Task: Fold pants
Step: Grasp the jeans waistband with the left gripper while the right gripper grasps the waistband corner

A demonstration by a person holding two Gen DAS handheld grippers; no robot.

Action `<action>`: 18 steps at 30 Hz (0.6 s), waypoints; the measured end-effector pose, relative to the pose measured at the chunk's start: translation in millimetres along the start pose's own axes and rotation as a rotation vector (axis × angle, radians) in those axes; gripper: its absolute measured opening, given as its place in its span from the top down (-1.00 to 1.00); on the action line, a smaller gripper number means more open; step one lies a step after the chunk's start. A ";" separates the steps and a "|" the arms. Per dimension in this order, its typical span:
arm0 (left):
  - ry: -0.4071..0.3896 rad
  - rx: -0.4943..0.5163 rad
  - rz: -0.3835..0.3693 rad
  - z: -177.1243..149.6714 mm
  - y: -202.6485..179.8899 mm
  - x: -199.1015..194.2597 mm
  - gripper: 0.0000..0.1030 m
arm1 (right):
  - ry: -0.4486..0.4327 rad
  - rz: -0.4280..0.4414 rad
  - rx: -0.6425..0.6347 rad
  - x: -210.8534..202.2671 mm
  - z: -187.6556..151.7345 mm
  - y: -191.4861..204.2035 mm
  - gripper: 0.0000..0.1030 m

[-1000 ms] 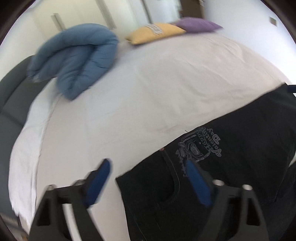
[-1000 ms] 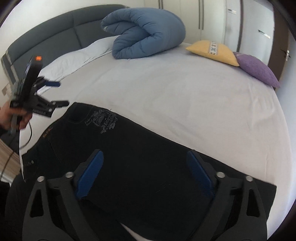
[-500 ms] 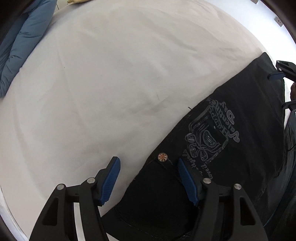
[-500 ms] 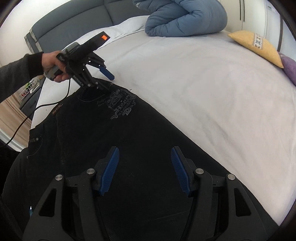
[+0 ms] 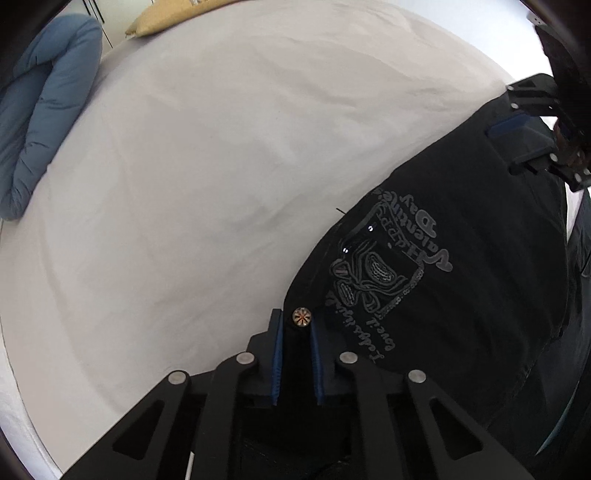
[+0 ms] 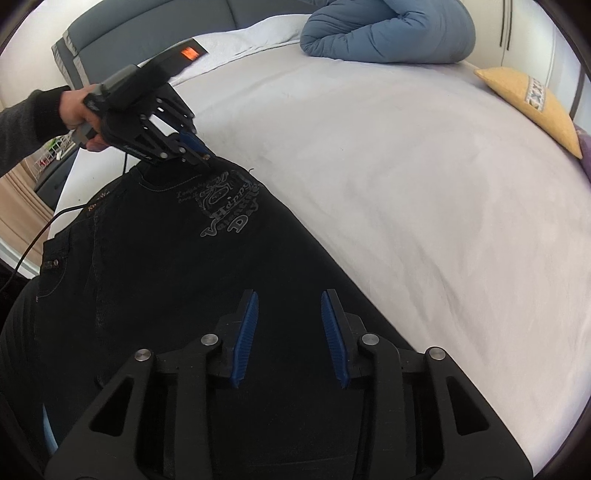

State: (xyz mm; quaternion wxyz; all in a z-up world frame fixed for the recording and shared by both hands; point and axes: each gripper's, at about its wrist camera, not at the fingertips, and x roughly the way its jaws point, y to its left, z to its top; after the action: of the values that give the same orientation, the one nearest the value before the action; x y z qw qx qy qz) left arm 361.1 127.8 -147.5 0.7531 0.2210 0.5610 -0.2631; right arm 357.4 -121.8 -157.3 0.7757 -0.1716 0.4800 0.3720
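Black pants (image 5: 461, 295) with a grey print lie flat on the white sheet (image 5: 221, 166). My left gripper (image 5: 294, 325) points steeply down at the waistband corner beside a metal button (image 5: 301, 317). Its jaws are closing, and the blue pads pinch the dark fabric between them. The right wrist view shows that same gripper (image 6: 201, 153), held by a hand (image 6: 79, 114), clamped on the pants' (image 6: 166, 277) far corner. My right gripper (image 6: 289, 295) hovers over the leg near the sheet-side edge. Its jaws are closing with a gap between the pads, and no fabric is raised into it.
A rolled blue duvet (image 6: 388, 33) and a yellow pillow (image 6: 535, 103) lie at the far side of the bed, before a grey headboard (image 6: 147, 26). A black cable (image 6: 33, 236) hangs from the left gripper past the bed's edge.
The left gripper came down onto the waistband corner and its jaws closed on the fabric. The right gripper's jaws narrowed as it moved lower over the pant leg.
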 end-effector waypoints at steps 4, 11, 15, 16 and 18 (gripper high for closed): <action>-0.097 0.025 0.038 -20.0 -21.8 -34.8 0.74 | 0.008 0.004 -0.039 4.4 17.1 2.8 0.34; -0.176 0.086 0.095 -27.9 -34.8 -57.7 0.74 | 0.050 0.039 -0.117 19.0 51.8 16.6 0.34; -0.179 0.089 0.082 -31.9 -34.5 -64.0 0.74 | 0.103 0.052 -0.182 31.3 67.2 28.4 0.34; -0.179 0.088 0.079 -35.3 -30.6 -65.1 0.74 | 0.119 0.060 -0.187 34.2 69.3 28.6 0.34; -0.180 0.083 0.075 -32.0 -22.1 -65.2 0.74 | 0.140 0.079 -0.181 35.7 70.3 26.6 0.38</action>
State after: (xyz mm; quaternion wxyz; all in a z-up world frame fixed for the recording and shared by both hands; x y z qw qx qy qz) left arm 308.4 140.6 -94.5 0.8002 0.2482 0.4709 -0.2763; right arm 390.5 -45.6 -152.2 0.7064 -0.2473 0.5038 0.4314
